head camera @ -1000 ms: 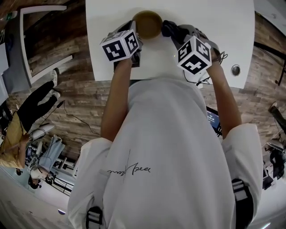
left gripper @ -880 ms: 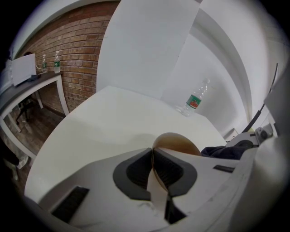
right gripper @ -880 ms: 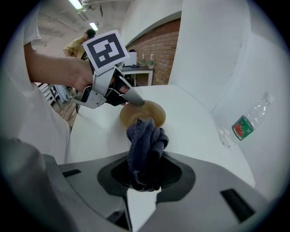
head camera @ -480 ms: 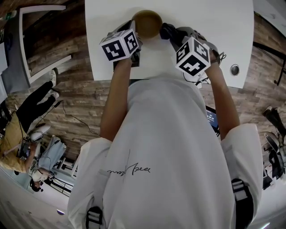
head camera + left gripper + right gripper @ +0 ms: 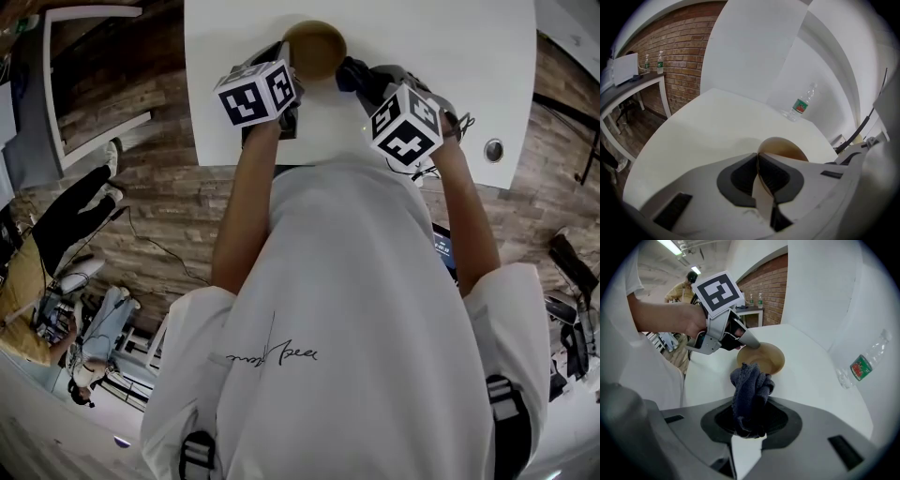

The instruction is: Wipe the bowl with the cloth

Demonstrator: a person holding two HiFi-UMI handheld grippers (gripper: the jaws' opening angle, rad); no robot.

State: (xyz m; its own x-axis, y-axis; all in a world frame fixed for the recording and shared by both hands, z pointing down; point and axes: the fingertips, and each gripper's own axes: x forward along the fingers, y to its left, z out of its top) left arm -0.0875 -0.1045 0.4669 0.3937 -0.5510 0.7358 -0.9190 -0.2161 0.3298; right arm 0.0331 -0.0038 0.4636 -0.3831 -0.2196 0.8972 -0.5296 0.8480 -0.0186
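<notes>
The bowl (image 5: 765,361) is round, shallow and tan-brown with a smooth interior. It stands on the white table (image 5: 450,56). The left hand-held gripper (image 5: 758,174) is pinched onto its thin rim. The right hand-held gripper (image 5: 749,425) clamps a bunched dark blue cloth (image 5: 750,387) near the bowl.

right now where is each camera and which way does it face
Head view: on the person's head, steeply down at the white table; torso and forearms show.
Left gripper view: on the left gripper, along jaws shut on the bowl rim.
Right gripper view: on the right gripper, past its clamped cloth; left hand shows.
All share the bowl.
</notes>
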